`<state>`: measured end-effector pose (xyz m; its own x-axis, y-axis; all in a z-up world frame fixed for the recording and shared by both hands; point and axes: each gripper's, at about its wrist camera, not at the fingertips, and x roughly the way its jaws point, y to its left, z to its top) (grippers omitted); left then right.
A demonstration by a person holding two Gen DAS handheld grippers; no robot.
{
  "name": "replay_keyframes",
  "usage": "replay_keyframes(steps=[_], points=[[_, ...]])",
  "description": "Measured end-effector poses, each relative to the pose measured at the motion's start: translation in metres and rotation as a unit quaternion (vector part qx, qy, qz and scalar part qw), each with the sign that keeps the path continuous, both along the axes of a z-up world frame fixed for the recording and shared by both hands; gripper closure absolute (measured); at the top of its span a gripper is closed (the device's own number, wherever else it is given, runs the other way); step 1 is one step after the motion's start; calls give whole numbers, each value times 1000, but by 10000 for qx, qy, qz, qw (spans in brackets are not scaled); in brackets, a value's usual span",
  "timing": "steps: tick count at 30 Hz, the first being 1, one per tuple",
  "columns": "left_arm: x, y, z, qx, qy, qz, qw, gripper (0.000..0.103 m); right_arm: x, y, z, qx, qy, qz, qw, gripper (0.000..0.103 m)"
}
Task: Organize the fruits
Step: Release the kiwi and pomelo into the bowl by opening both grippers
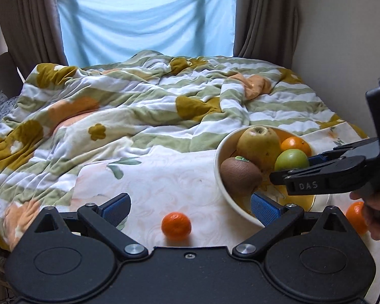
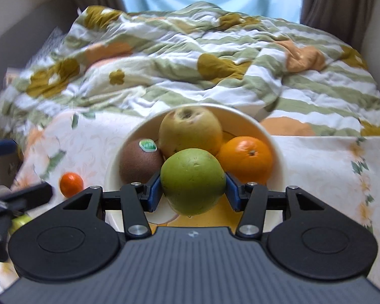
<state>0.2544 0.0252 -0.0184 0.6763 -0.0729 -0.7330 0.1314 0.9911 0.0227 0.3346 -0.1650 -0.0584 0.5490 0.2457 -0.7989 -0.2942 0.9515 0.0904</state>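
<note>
Clamping green fruit (image 2: pixel 193 181), right gripper (image 2: pixel 193 190) hides second tangerine (image 1: pixel 356 216).

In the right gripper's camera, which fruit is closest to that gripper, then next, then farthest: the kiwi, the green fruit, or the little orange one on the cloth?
1. Green fruit: clamped between the right gripper's jaws, over the bowl.
2. Kiwi: in the bowl, just left.
3. Small orange fruit: out on the cloth, far left.

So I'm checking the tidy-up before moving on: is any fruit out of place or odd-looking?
Yes. Two small oranges lie outside the bowl: one on the cloth between the open left tongs, another by the hand. The right tongs hold the green fruit over the bowl.
</note>
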Motion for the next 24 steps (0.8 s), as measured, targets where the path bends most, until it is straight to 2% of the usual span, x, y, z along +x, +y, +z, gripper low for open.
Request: replay_keyframes(steps=[6, 10, 13, 14, 17, 20, 24], points=[[-8, 10, -2, -95, 37, 43, 9999, 1, -1, 6, -16, -41, 13, 61, 10000, 36], [-11, 14, -2, -255, 64, 37, 9996, 1, -5, 7, -11, 4, -287, 119, 9995, 33], [-15, 15, 0, -292, 55, -22, 9996, 1, -8, 8, -4, -4, -342, 123, 9993, 13], [-16, 15, 1, -292, 38, -33, 9996, 1, -11, 7, -2, 21, -368, 91, 9993, 0], [-20, 16, 6, -308, 25, -60, 9995, 1, -19, 3, 6, 155, -455, 35, 9988, 0], [-26, 18, 13, -362, -8, -10, 9993, 1, -24, 4, 12, 0, -470, 46, 9989, 0], [-38, 19, 26, -399, -143, 141, 9990, 1, -35, 1, 26, 55, -492, 77, 9987, 0]])
